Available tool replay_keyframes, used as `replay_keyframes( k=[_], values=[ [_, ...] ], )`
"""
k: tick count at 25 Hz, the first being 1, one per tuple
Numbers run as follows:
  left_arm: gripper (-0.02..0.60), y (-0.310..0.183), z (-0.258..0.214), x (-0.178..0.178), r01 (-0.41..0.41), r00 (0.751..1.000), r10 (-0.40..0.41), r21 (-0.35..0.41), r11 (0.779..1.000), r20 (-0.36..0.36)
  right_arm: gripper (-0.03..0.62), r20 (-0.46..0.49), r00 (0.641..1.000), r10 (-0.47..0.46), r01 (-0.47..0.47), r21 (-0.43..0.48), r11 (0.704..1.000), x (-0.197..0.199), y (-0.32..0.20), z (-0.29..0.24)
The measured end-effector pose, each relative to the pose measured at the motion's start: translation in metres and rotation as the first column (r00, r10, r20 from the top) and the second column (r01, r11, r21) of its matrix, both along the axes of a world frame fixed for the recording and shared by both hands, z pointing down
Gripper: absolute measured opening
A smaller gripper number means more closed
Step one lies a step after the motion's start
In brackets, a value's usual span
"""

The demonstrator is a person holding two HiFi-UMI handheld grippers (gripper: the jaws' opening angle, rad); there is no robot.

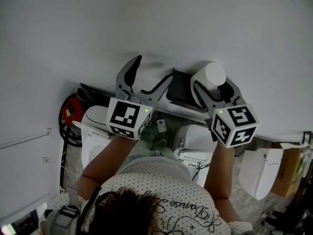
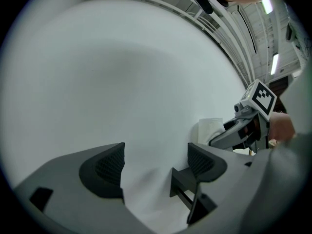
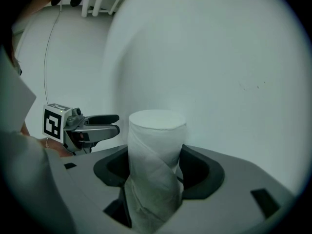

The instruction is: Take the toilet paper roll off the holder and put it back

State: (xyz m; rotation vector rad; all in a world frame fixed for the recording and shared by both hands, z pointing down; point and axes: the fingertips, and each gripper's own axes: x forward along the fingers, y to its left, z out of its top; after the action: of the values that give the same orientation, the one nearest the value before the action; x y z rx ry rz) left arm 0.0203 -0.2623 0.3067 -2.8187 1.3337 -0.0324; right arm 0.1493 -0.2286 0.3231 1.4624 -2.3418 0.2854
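My right gripper [image 1: 213, 88] is pinching the roll [image 1: 215, 74] across its middle. The pads dent the soft paper, and the roll stands on end between them, close to the wall [image 1: 156, 18] and just beside the black holder [image 1: 180, 89]. From the head view I judge it to be off the holder, though I cannot see the holder's bar.

My left gripper [image 1: 152, 71] is spread with nothing between its jaws, one tip close to the holder's left edge.

My main worry is the grip. The paper gives under the pads, so squeezing harder could crush the core, which would then snag on the bar. With a looser hold, the roll could slide down and drop.

The outer sheet is wrapped loosely in a twist and may unwind or catch on the holder. The roll also blocks my right gripper view of the holder, so I could miss the bar and push against the wall. If the left gripper drifts, it could knock the holder.
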Motion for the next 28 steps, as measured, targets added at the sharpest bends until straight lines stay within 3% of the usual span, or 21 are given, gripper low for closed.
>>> replay_keyframes(
  k=[13,28],
  values=[
    [0.387,0.002,-0.004,0.0,-0.007,1.0,0.007,0.012,1.0,-0.012,0.291,0.012,1.0,-0.013,0.012,0.062,0.998,0.003,0.004,-0.031],
    [0.387,0.002,0.0,0.001,-0.004,1.0,0.003,0.029,1.0,0.022,0.291,-0.005,1.0,-0.007,0.008,0.119,0.993,0.006,0.005,-0.053]
  ],
)
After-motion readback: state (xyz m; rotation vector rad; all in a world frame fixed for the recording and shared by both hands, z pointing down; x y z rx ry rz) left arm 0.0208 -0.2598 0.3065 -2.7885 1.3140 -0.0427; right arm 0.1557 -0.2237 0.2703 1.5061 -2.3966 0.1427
